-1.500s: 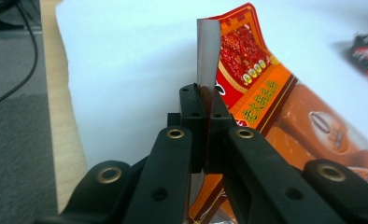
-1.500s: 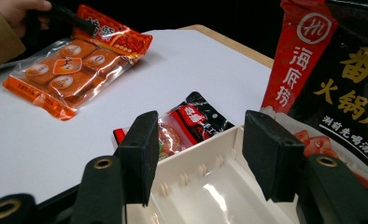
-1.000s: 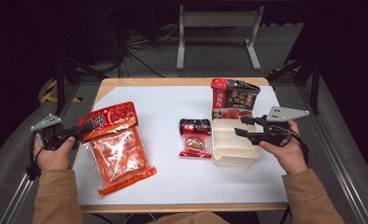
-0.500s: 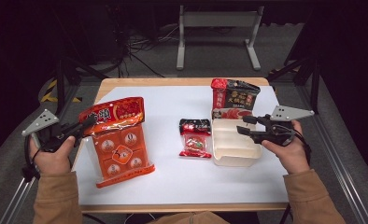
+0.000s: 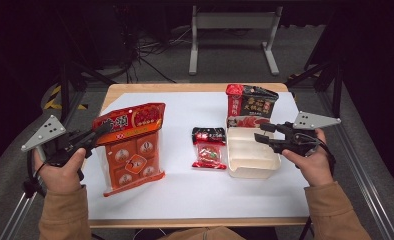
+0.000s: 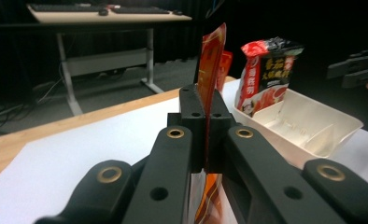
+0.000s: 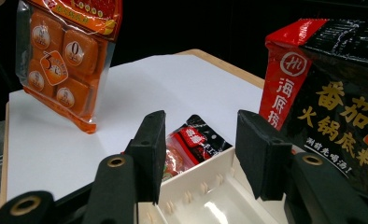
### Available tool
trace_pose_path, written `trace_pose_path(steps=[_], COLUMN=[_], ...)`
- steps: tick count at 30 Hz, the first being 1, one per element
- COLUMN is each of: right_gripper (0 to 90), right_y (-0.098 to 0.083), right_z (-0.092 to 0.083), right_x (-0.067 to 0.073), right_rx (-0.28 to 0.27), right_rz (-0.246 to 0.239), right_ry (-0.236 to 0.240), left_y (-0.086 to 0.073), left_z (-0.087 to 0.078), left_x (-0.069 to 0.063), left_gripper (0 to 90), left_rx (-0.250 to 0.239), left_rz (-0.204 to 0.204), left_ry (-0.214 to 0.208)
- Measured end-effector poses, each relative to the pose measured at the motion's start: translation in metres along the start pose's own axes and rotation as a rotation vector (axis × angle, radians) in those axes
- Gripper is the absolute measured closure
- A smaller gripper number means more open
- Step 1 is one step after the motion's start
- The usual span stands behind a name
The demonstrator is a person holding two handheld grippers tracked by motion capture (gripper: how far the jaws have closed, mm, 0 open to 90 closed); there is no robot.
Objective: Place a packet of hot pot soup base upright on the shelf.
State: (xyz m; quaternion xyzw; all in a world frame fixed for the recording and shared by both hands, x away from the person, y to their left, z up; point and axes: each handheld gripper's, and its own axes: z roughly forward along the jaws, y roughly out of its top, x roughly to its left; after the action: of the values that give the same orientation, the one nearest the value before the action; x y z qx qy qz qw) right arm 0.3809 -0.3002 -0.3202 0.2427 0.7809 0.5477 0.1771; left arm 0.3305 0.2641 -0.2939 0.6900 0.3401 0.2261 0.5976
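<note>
A clear packet of orange cubes with a red header point(image 5: 132, 150) hangs upright over the table's left side, its lower edge near the white sheet. My left gripper point(image 5: 102, 130) is shut on its top edge; the header point(image 6: 210, 60) rises from between the jaws. The packet point(image 7: 65, 60) also shows in the right gripper view. My right gripper point(image 5: 261, 131) hovers open over the left end of a white divided tray point(image 5: 250, 160). Its jaws have just been closing, and the tray's rim point(image 7: 210, 196) lies below the gap point(image 7: 198, 144), untouched.
A small red and black sachet point(image 5: 209, 147) lies just left of the tray. A tall black and red bag point(image 5: 250, 105) stands behind the tray. A white sheet point(image 5: 195, 190) covers the wooden table. A metal stand point(image 5: 232, 30) sits on the floor beyond.
My left gripper has risen and tipped the orange packet from lying flat to hanging upright. The right hand has stayed over the tray, its jaws a little narrower.
</note>
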Motion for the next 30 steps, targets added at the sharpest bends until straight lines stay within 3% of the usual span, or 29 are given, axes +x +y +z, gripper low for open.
trace_pose_path(steps=[12,24,30], right_gripper=[53.9,46.5,44.3], right_y=[0.004,0.013,0.018], right_z=[0.005,0.018,0.022], right_x=[0.005,0.018,0.025], right_rx=[-0.017,-0.028,-0.051], right_rz=[-0.002,-0.020,-0.032], right_ry=[0.023,0.074,0.094], left_y=[0.016,0.025,0.031], left_z=[0.007,0.023,0.034], left_x=[-0.032,-0.052,-0.068], left_gripper=[90.0,90.0,90.0], left_rx=[-0.019,-0.044,-0.053], left_rz=[0.082,0.095,0.114], left_ry=[-0.072,-0.154,-0.224])
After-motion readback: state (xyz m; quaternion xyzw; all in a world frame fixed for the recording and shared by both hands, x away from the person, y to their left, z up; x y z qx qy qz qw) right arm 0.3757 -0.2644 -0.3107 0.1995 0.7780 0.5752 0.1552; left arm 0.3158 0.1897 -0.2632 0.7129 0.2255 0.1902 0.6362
